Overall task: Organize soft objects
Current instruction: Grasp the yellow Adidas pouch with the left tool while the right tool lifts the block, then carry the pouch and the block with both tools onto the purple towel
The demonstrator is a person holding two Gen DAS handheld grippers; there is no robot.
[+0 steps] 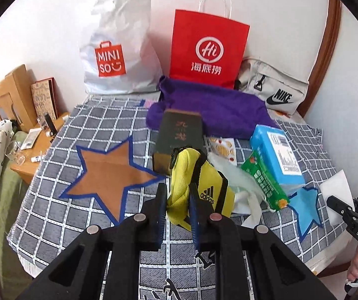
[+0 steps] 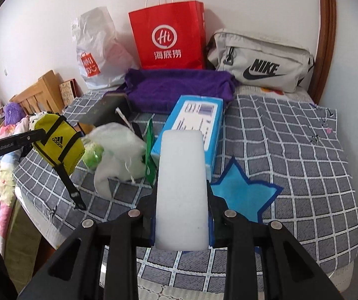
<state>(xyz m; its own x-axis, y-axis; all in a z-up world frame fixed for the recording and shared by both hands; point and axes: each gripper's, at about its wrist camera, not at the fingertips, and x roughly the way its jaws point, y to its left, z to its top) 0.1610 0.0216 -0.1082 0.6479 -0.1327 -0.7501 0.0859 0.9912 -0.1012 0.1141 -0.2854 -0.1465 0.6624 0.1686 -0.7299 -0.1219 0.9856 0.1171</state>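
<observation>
Yellow pouch point(image 1: 199, 187): small adidas bag, clamped by left tool point(image 1: 177, 200) on bunched fabric at one end; hangs clear of the bed point(image 1: 53, 200), strap dangling below

White foam block point(image 2: 182, 187): pinched between pads of right tool point(image 2: 182, 195), pokes fwd past the tips; also off the bed

Marks: brown star point(image 1: 108, 175) under/left of pouch; blue star point(image 2: 244, 195) just right of block; prob. the drop spots, a guess

Clutter: dark box point(image 1: 179, 137), white plastic bag point(image 2: 118, 147), green pack point(image 1: 266, 187), blue tissue box point(image 2: 194, 125) sit btwn the stars

How to do it well: keep both grips firm, esp. the pouch, held by a thin fold; carry high enough that the strap clears the box; lower each item centred on its star, then let go

Risk: strap snagging on clutter; foam slipping if squeezed off-centre
</observation>
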